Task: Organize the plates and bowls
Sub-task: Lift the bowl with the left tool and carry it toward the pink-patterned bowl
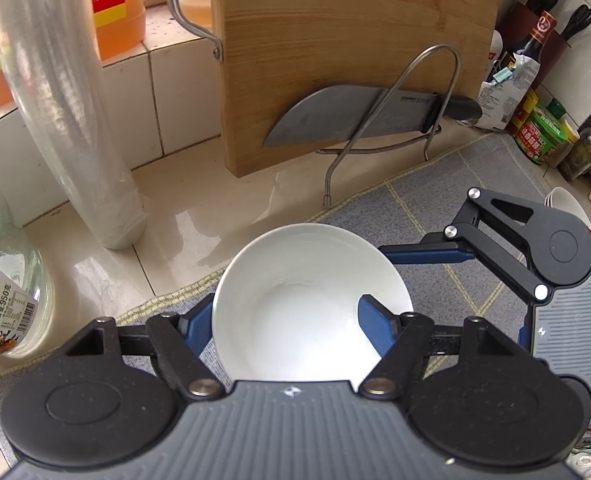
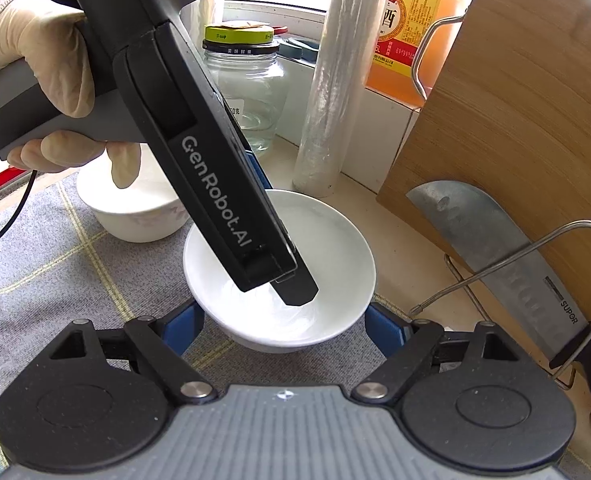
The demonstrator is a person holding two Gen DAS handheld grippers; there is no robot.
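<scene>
A plain white bowl stands on a grey checked mat, and both grippers are on it. My left gripper is shut on it: one blue finger is outside the left rim, the other lies over the inside. In the right wrist view its dark fingertip dips into the bowl. My right gripper straddles the same bowl, its blue pads against the outer sides. A flower-patterned white bowl sits behind, under the gloved hand.
A wooden cutting board leans on the tiled wall. In front of it a cleaver rests in a wire rack. A cling-film roll, a glass jar and oil bottles stand at the back. Condiment jars and more white bowls are on the right.
</scene>
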